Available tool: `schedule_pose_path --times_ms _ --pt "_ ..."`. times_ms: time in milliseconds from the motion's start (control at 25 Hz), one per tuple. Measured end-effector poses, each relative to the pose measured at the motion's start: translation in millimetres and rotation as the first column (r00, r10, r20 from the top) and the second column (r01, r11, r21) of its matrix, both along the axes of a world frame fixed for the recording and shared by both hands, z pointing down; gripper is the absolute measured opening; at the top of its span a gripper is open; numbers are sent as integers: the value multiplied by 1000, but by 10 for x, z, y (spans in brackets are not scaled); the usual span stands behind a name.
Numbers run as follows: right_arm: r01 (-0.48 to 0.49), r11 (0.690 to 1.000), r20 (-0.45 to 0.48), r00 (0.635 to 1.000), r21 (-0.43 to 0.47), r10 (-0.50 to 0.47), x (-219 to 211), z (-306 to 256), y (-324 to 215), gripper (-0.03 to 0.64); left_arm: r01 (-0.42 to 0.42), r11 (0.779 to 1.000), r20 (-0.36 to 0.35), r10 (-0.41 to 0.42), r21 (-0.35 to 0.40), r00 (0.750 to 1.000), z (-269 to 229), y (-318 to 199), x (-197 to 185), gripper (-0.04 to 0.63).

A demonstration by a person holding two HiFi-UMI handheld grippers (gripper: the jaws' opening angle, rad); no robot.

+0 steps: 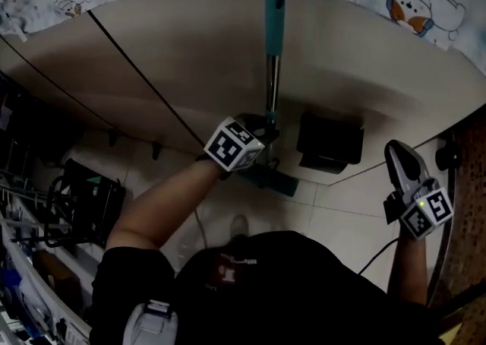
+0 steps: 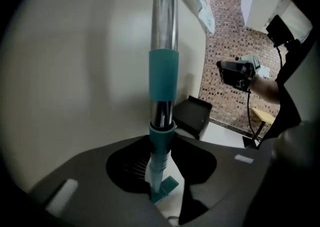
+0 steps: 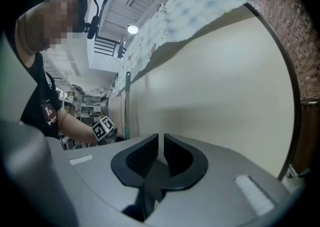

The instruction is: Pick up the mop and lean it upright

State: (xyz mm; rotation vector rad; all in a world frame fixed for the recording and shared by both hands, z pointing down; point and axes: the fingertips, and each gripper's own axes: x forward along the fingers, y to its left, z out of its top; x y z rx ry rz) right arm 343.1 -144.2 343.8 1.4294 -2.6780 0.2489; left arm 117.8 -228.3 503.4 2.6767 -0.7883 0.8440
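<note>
The mop stands upright against a beige panel. It has a teal grip at the top, a chrome shaft and a teal head near the floor. My left gripper is shut on the shaft low down. In the left gripper view the shaft and its teal sleeve rise from between the jaws of the left gripper. My right gripper hovers apart at the right, shut and empty. In its own view the right gripper shows only a thin slit, with the mop far off at the left.
A black box sits on the pale floor tiles at the foot of the panel, right of the mop. A patterned cloth drapes over the panel's top. Dark shelving and a cart crowd the left. Brick-patterned flooring lies to the right.
</note>
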Motion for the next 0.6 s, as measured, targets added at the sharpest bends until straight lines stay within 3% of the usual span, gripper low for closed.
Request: schedule_pose_path --times_ms 320,600 --pt "-24 998 38 999 -56 26 70 491 -93 48 21 997 144 -9 -80 989 1638 82 50 129" --pt "-69 989 25 997 -133 73 215 911 -77 48 37 988 213 -5 -147 977 2513 153 147 129"
